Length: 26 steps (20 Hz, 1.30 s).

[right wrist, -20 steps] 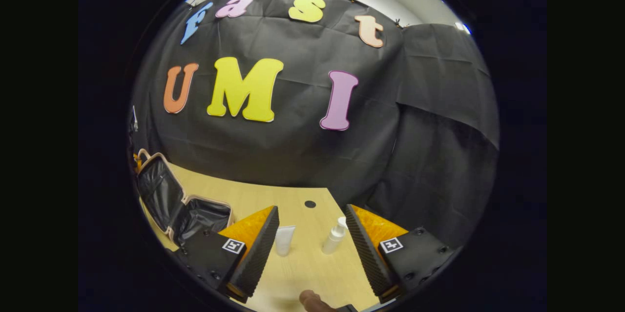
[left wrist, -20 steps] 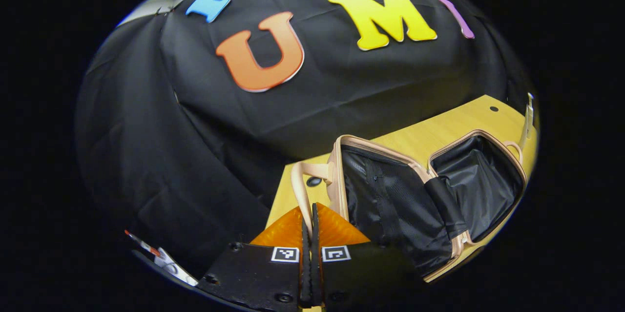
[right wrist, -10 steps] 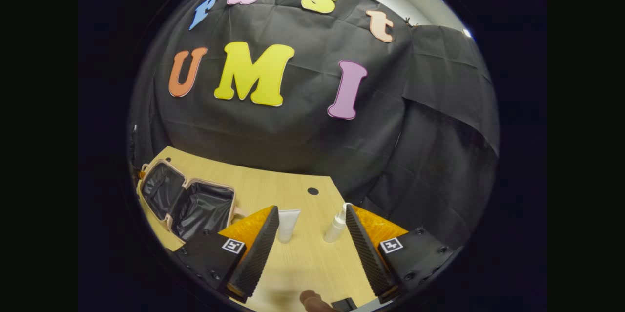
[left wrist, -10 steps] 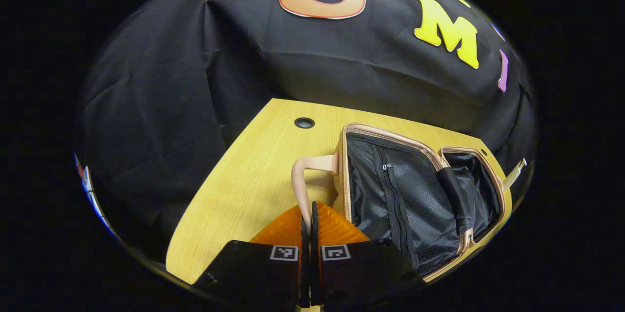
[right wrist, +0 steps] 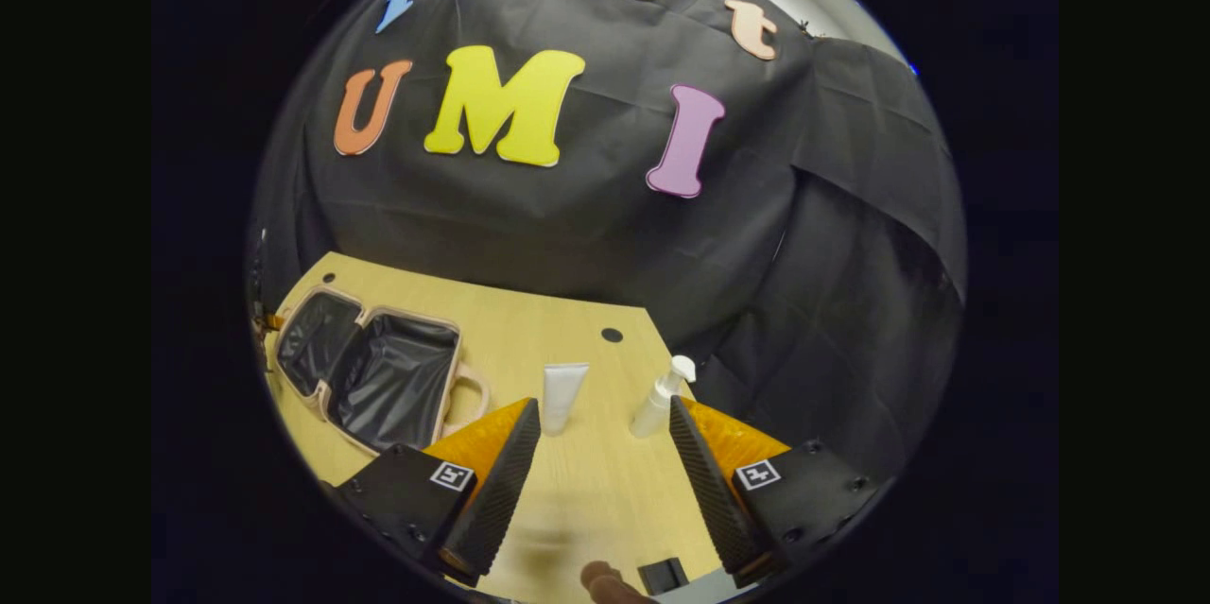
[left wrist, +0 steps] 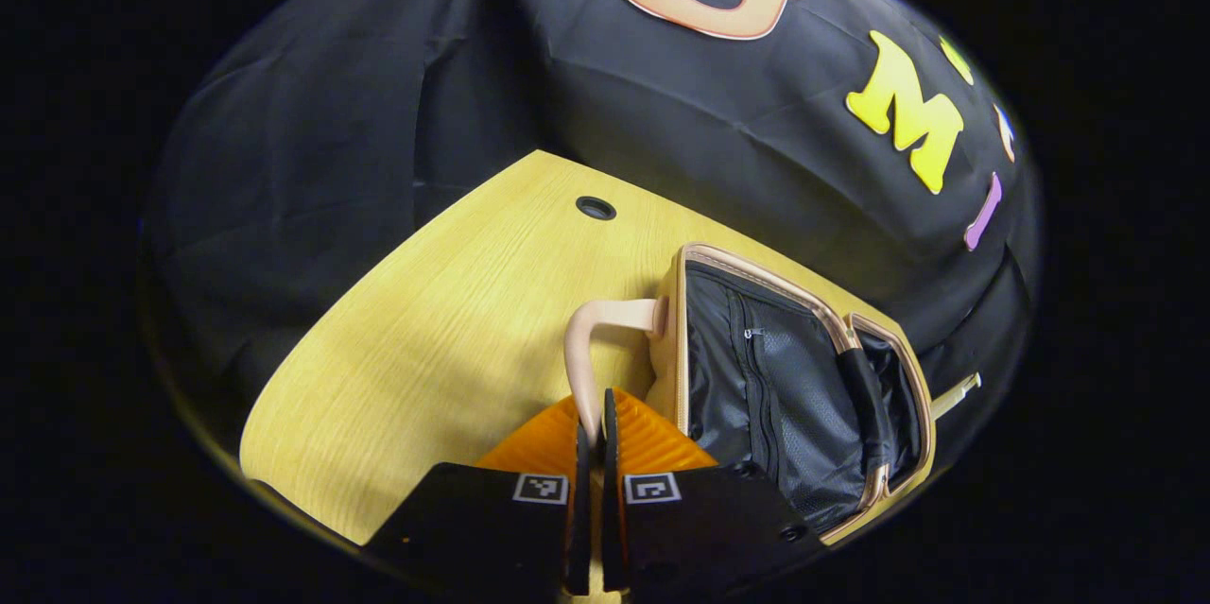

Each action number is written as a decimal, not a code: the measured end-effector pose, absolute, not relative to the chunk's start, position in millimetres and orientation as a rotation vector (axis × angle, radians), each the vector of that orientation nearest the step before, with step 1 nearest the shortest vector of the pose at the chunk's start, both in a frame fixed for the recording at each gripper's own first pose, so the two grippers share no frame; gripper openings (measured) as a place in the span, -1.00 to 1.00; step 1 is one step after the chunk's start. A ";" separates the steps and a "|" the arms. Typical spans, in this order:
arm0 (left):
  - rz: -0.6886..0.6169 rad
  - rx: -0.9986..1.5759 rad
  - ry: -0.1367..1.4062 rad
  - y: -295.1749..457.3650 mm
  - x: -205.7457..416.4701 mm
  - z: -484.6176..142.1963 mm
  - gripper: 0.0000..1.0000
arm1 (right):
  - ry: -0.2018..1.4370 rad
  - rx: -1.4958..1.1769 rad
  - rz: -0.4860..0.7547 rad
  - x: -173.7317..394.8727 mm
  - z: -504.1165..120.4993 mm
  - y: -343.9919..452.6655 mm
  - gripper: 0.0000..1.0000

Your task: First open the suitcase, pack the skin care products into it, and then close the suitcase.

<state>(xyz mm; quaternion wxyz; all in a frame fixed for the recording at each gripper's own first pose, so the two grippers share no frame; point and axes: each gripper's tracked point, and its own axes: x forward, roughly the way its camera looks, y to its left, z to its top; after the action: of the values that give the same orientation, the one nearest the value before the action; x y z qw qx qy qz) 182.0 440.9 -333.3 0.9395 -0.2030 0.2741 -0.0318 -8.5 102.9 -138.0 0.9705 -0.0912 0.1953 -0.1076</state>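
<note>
Suitcase handle (left wrist: 588, 351) sits pinched in the left gripper (left wrist: 593, 424), low in frame centre; the suitcase (left wrist: 789, 387) lies spread wide beyond. Right gripper (right wrist: 605, 448) gapes, empty. Past it stand the tube (right wrist: 561, 394) and pump bottle (right wrist: 662, 394): likely light, slick; grasp mid-body.

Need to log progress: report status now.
Left gripper shut on suitcase handle; right gripper open. Suitcase open; tube and pump bottle unpacked.
</note>
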 end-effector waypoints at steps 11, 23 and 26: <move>0.117 -0.391 0.560 460.2 142.1 -309.3 0.96 | 0.364 -0.241 -0.086 2.2 -144.3 91.2 0.63; -0.157 -0.196 0.528 192.2 98.3 -220.2 0.96 | 0.347 -0.178 -0.027 29.9 -169.8 -17.7 0.63; -0.276 -0.185 0.524 104.4 97.8 -211.8 0.96 | 0.361 -0.168 -0.028 37.9 -177.8 -42.5 0.63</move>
<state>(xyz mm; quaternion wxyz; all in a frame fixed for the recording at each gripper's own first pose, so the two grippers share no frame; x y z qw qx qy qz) 97.8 104.4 -211.8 0.9522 -0.0910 0.2579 -0.1360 37.9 -42.5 -177.8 0.9802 -0.0832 0.1793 -0.0140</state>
